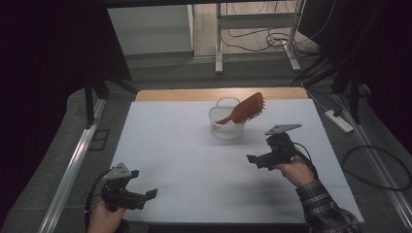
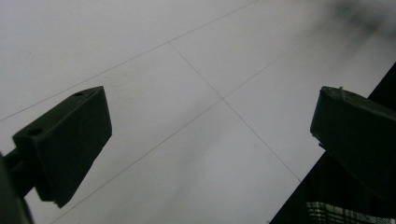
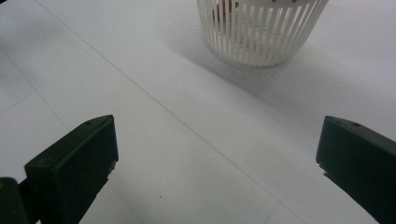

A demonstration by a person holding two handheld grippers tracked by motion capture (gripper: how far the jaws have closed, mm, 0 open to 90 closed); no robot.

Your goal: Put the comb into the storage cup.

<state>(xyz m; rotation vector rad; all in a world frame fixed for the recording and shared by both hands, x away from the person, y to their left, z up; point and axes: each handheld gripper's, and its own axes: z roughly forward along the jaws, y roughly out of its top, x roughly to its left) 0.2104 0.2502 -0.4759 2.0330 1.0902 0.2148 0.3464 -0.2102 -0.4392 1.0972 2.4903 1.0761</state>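
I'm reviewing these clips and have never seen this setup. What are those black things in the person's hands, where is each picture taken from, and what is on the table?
A person holds a handheld two-jaw tool in each hand: the left tool and the right tool. The high view looks down from above the person's side. The other two pictures come from cameras riding on each tool, looking along its black jaws. On the white table stands a white slatted basket with a brown hairbrush leaning in it, head up over the rim. Both tools are open and hold nothing; the right tool's camera faces the basket.
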